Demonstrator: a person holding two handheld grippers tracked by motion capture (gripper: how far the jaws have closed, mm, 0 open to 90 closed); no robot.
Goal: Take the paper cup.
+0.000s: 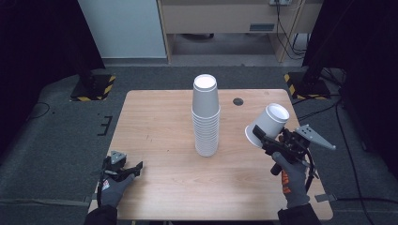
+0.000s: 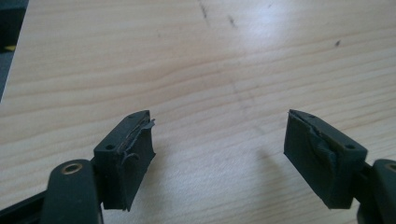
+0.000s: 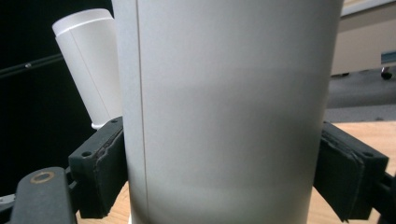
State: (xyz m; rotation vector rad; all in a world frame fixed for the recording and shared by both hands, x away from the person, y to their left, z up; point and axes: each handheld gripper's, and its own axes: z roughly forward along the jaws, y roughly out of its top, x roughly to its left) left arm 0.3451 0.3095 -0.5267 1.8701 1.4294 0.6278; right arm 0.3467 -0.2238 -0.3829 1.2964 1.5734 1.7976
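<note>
So nearest to us the left gripper [image 1: 123,169] sits spread and empty on the table [image 1: 159,187]. Our right gripper [image 1: 274,143] pinches a paper cup [image 1: 267,124] mid-wall, lifted at right. Light, crushable, so squeeze gently. Farther back stands the cup stack [image 1: 205,117].

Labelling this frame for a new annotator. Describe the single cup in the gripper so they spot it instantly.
Start at the wooden table, with a tall stack of white cups at its middle. Look right of the stack, near the table's right edge, where the right gripper is clamped on one white cup. Unlike the upright stacked ones, it is alone, lifted off the wood and tilted.
</note>
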